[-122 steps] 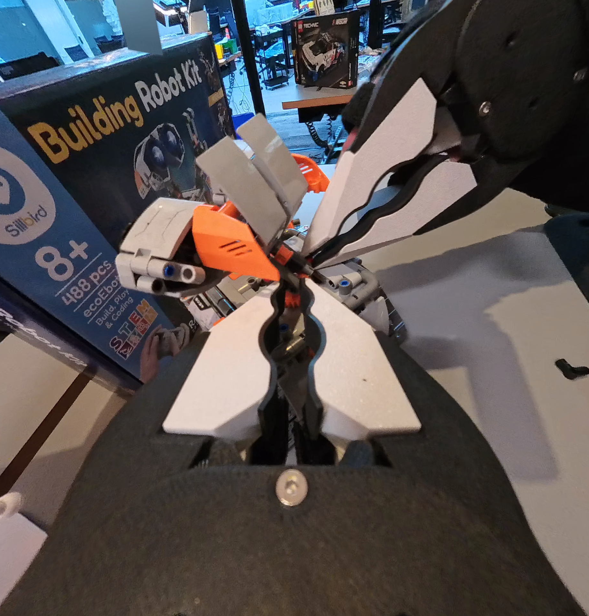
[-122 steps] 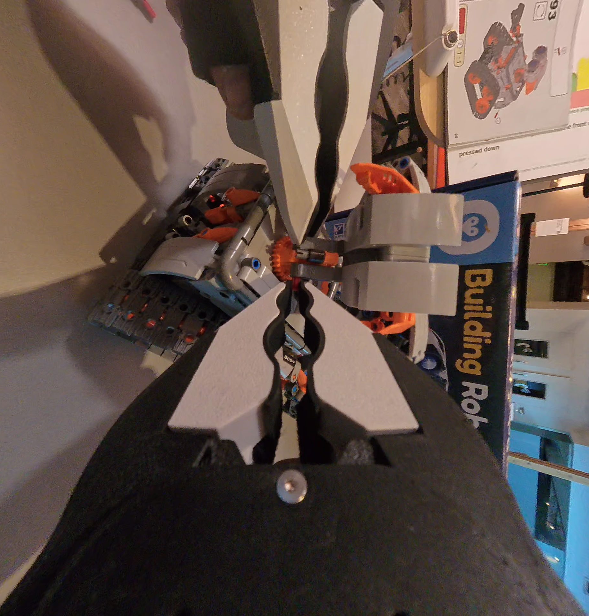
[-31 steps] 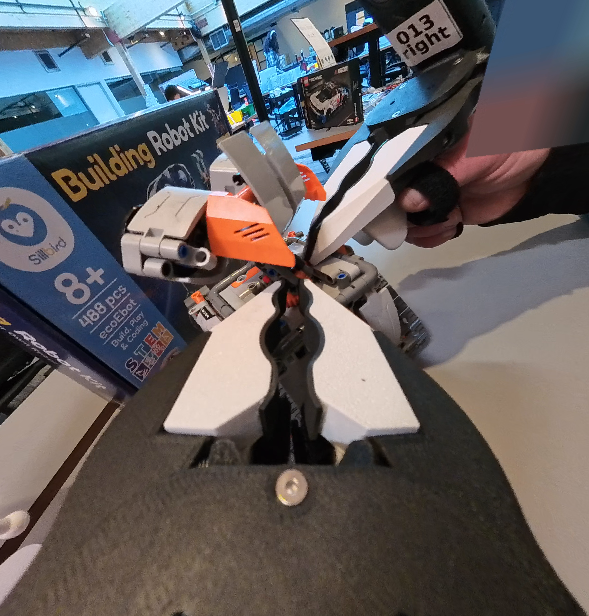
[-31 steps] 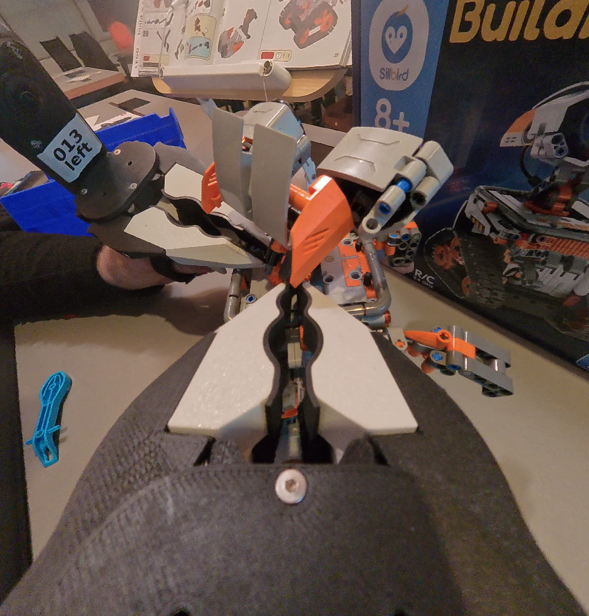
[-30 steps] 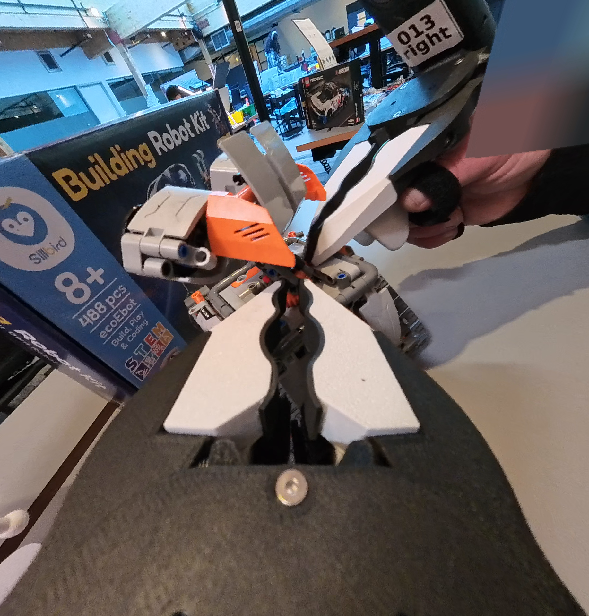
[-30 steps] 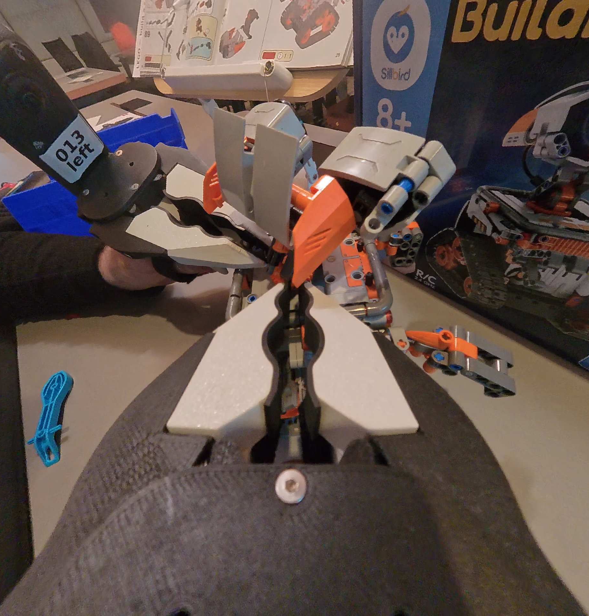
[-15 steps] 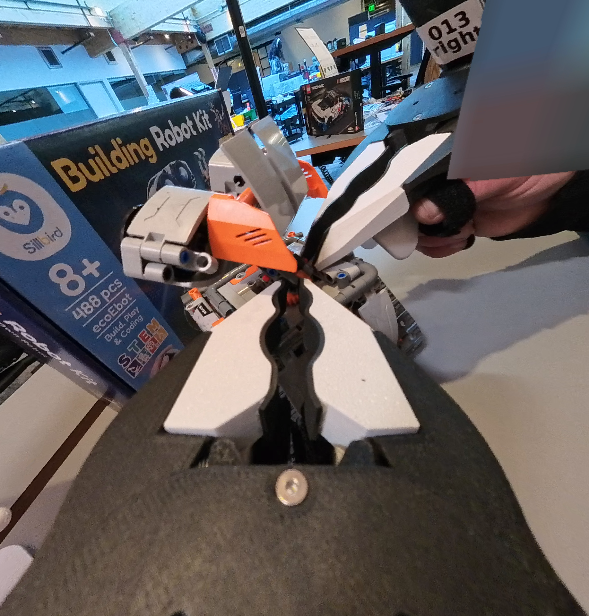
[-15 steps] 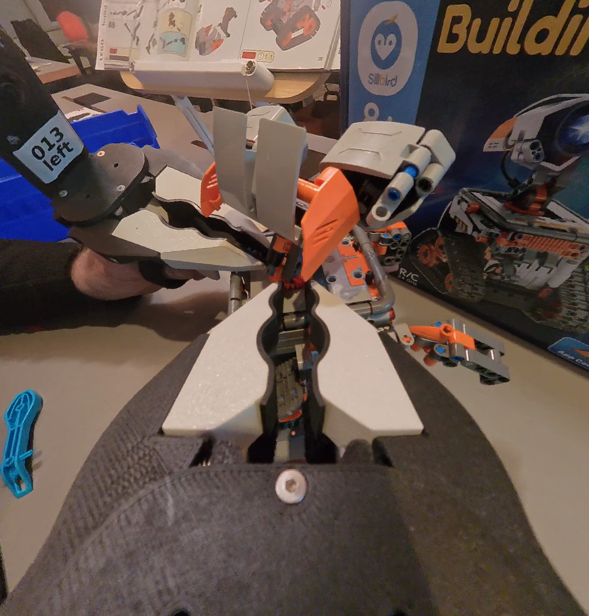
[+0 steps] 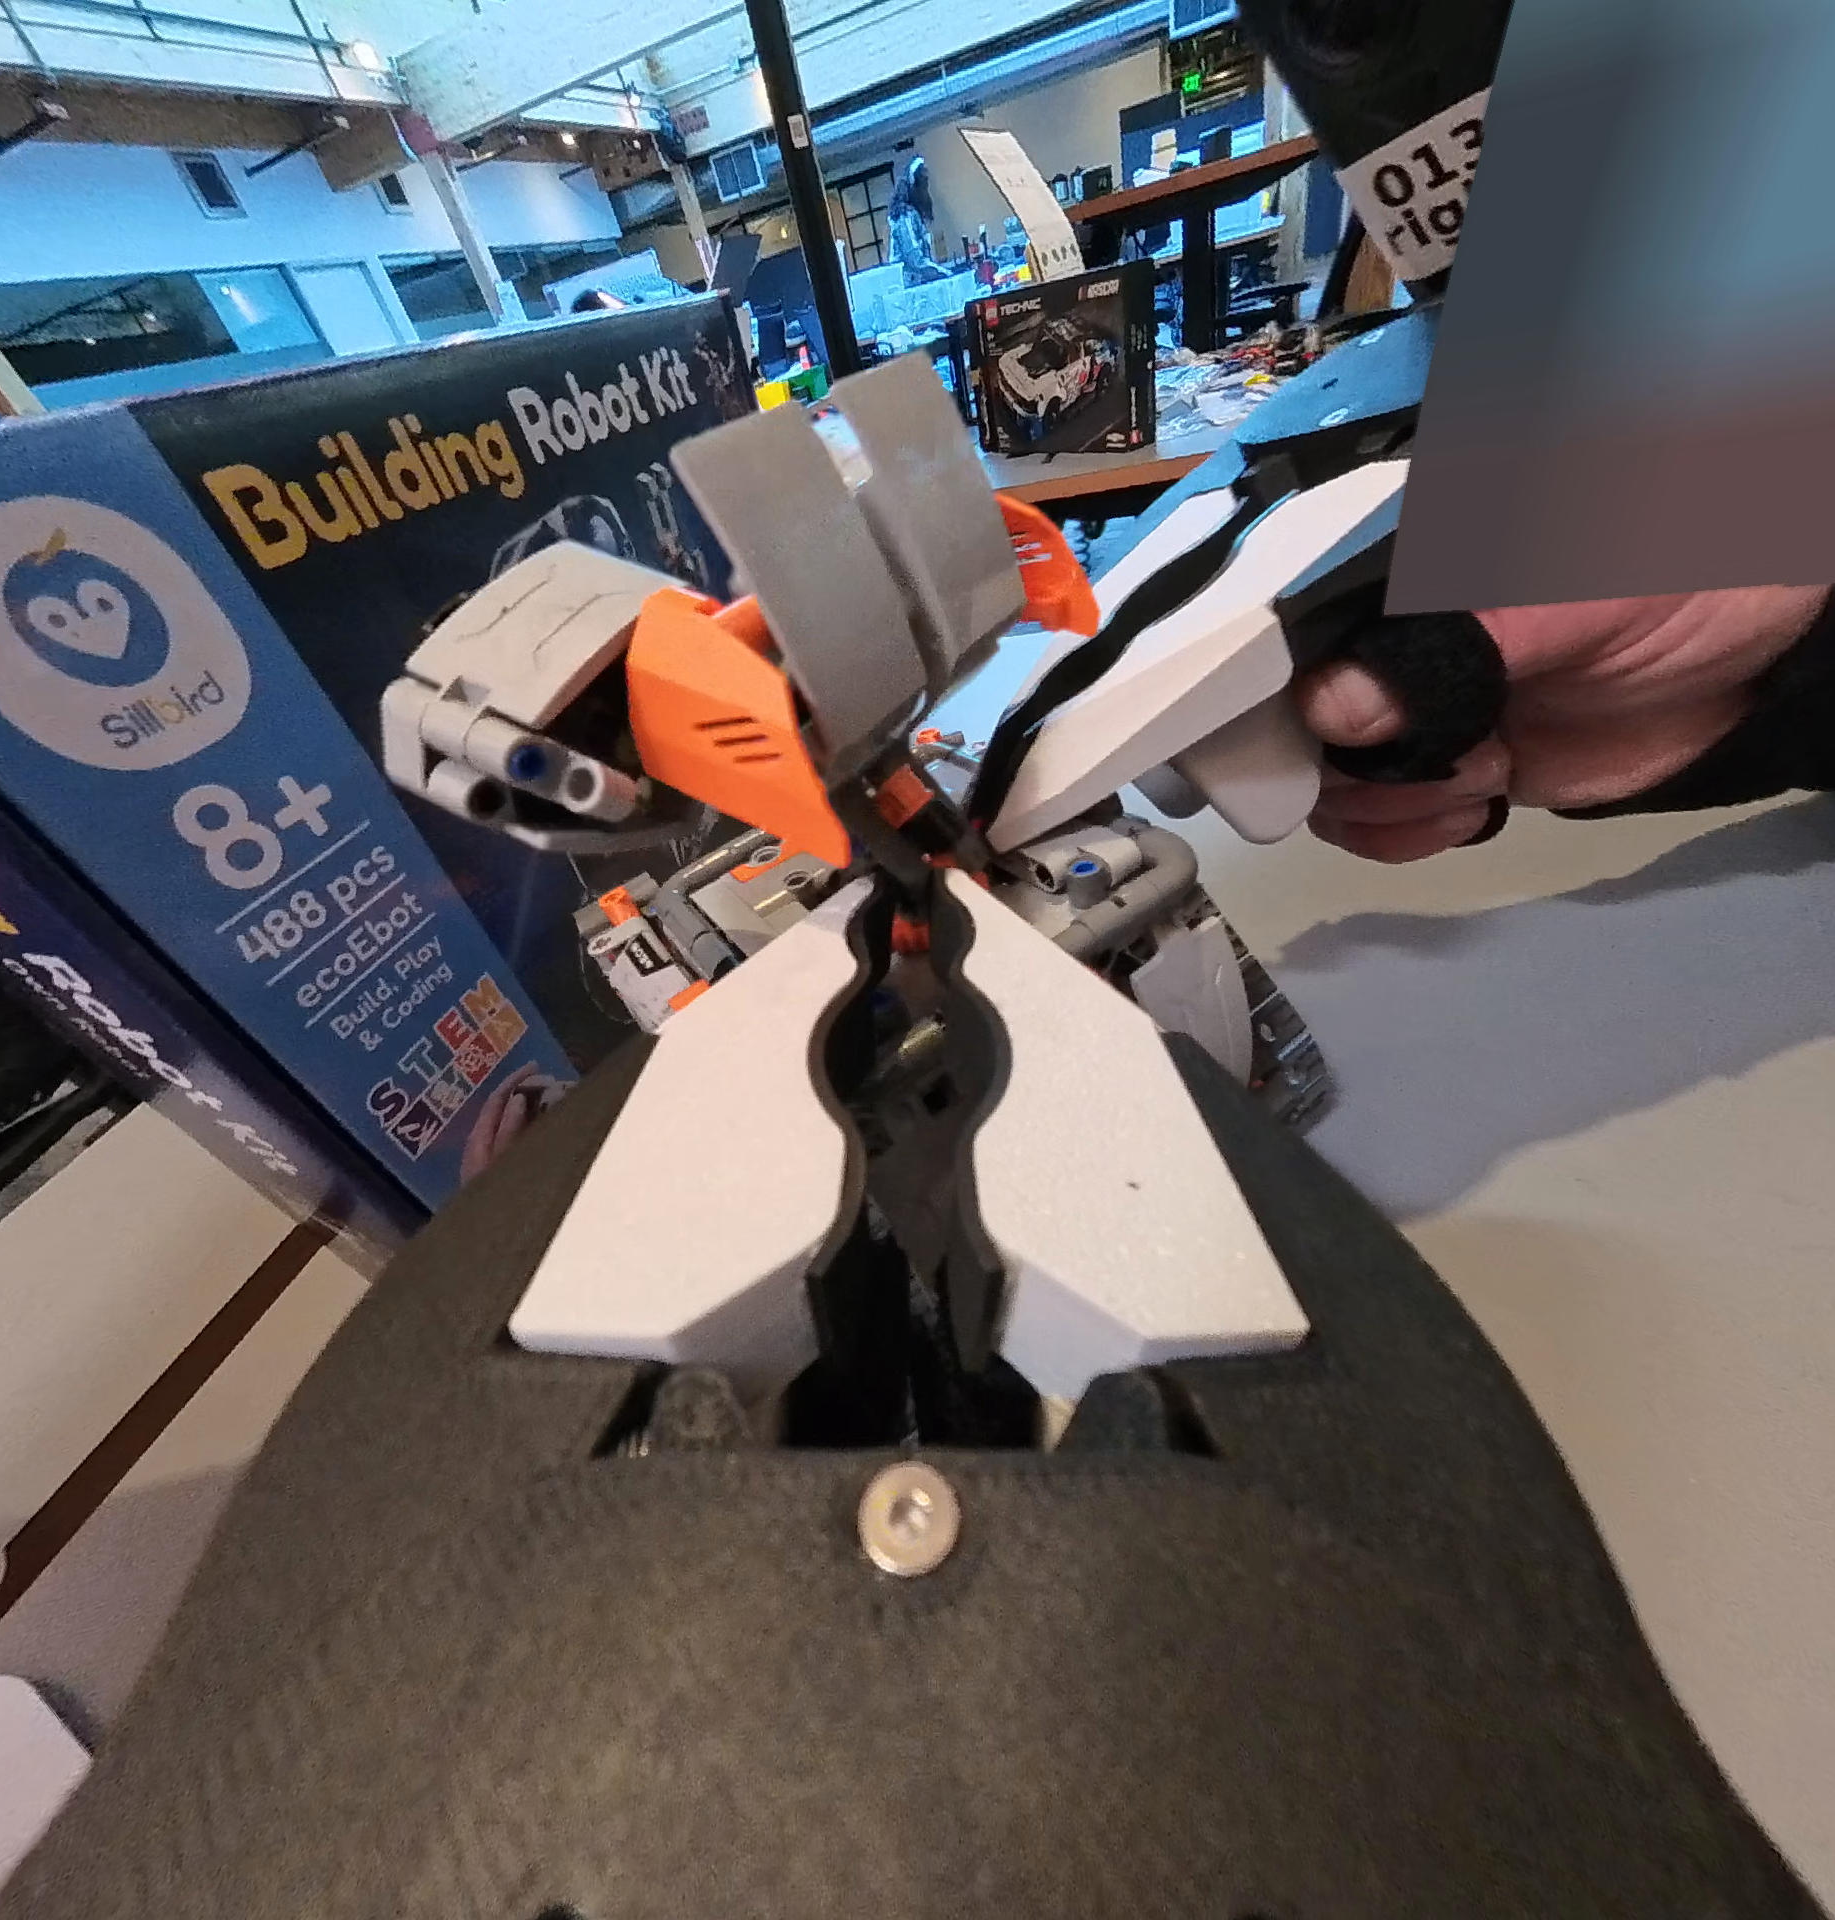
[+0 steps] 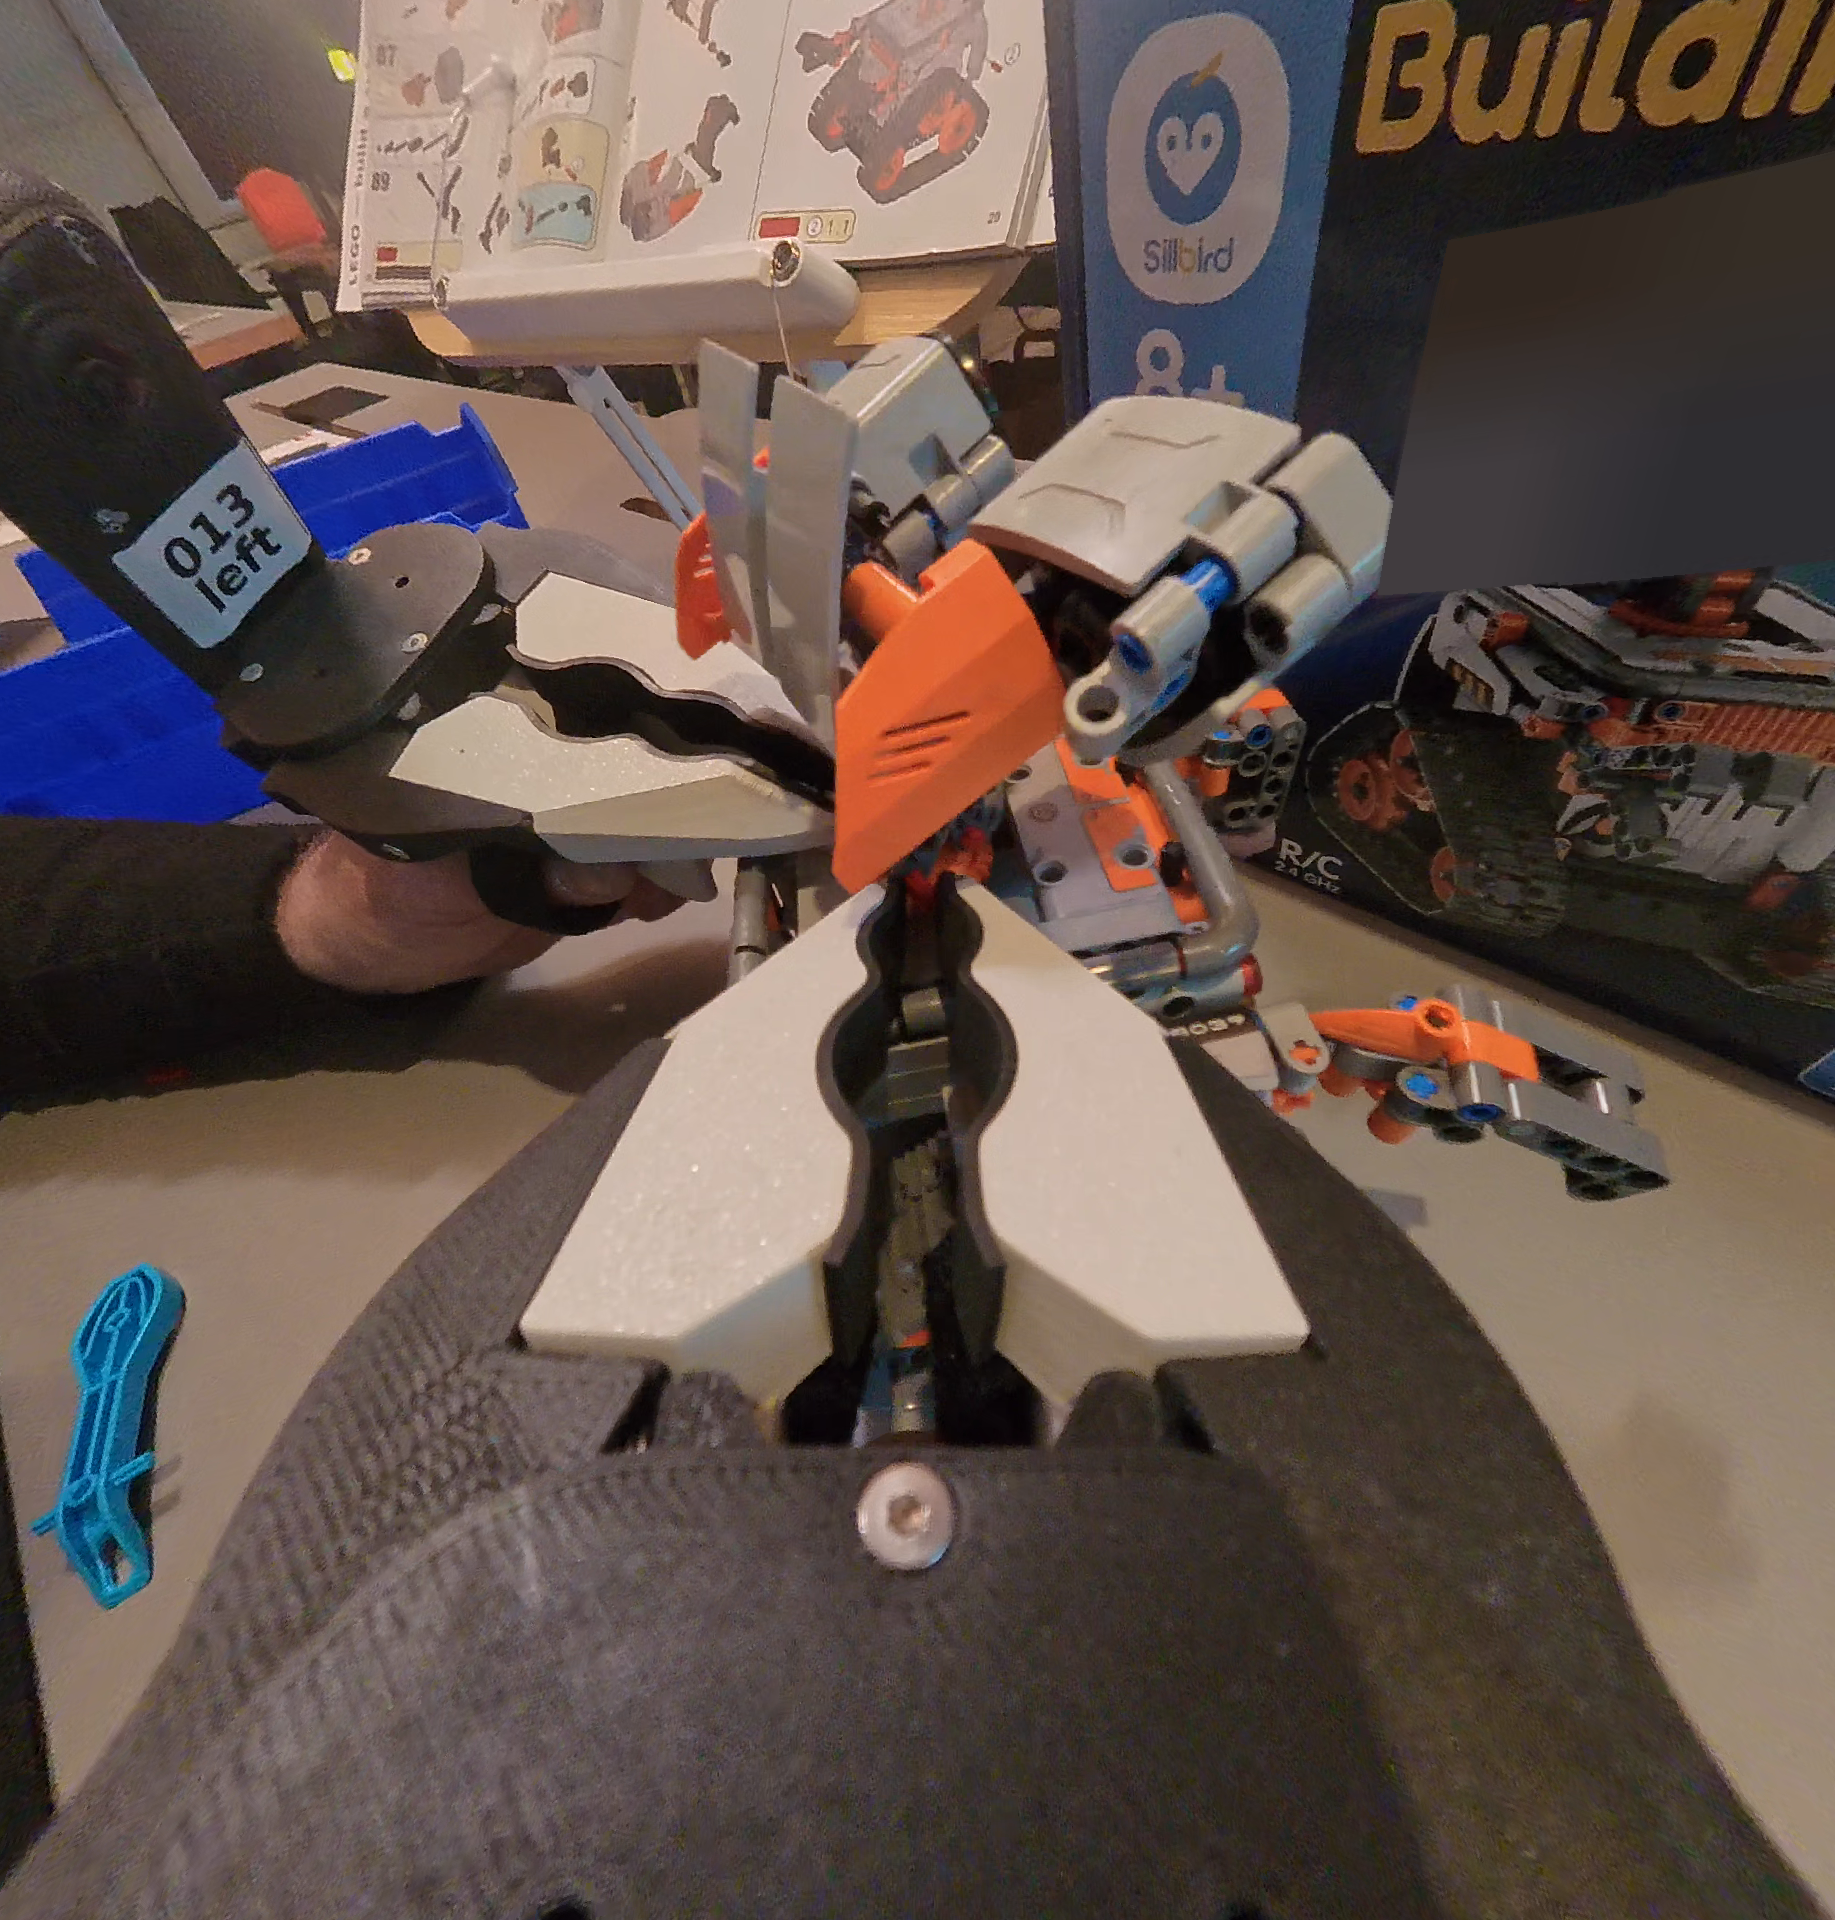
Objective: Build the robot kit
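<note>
A grey and orange brick-built robot head (image 9: 726, 727) with two grey flaps and tube eyes sits just above a tracked robot body (image 9: 1152, 935) on the table. My left gripper (image 9: 908, 883) is shut on the dark neck piece under the head. My right gripper (image 10: 918, 883) is shut on the same neck from the other side, below the orange panel (image 10: 934, 717). Each gripper shows in the other's view, the right one (image 9: 1152, 675) and the left one (image 10: 622, 769), with tips almost touching. Whether the neck is joined to the body (image 10: 1110, 842) is hidden.
A blue and black kit box (image 9: 269, 727) stands close behind the model. An instruction booklet on a stand (image 10: 684, 135) and a blue bin (image 10: 113, 707) are at the back left. A teal tool (image 10: 113, 1423) and a loose orange-grey subassembly (image 10: 1464, 1081) lie on the table. My left and right fingertips are right by each other.
Since four seconds ago my right gripper has rolled from sideways to upright. In the last second the head has tilted a little. Both grippers stay shut on the neck.
</note>
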### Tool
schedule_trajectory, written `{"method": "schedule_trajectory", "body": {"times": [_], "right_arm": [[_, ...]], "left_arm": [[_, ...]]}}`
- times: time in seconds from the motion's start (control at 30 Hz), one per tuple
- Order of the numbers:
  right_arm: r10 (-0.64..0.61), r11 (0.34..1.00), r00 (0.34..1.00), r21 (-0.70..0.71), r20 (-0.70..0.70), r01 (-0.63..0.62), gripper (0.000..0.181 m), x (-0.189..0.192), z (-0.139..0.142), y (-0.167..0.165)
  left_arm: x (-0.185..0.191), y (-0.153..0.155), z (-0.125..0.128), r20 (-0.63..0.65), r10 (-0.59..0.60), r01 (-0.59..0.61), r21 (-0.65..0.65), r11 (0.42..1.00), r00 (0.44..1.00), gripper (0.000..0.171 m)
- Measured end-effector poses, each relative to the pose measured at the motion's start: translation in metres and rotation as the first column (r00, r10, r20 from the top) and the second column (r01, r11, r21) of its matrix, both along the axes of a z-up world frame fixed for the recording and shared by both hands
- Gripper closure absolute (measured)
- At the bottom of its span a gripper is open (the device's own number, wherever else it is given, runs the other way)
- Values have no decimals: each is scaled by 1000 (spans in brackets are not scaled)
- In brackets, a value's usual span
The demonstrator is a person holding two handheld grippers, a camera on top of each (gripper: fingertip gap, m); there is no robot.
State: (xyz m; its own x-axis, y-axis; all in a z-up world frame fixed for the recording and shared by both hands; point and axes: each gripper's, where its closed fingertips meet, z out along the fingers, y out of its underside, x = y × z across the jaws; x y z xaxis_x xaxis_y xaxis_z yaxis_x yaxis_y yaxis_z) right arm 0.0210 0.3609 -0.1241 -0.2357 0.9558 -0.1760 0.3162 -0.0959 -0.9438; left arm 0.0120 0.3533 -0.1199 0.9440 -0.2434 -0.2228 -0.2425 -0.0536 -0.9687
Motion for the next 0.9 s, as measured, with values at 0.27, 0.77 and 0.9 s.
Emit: {"method": "schedule_trajectory", "body": {"times": [0.27,0.77,0.9], "right_arm": [[6,1000,1000,25,-20,-5,179,-1,0,-7],[103,988,994,122,-31,-98,179,8,3,0],[149,982,989,120,-10,-146,180,12,1,0]], "left_arm": [[-4,2,1,27,34,-35,19,999,999,168],[-1,6,0,37,21,-21,15,1000,999,171],[-1,7,-4,45,16,-16,-1,1000,999,171]]}}
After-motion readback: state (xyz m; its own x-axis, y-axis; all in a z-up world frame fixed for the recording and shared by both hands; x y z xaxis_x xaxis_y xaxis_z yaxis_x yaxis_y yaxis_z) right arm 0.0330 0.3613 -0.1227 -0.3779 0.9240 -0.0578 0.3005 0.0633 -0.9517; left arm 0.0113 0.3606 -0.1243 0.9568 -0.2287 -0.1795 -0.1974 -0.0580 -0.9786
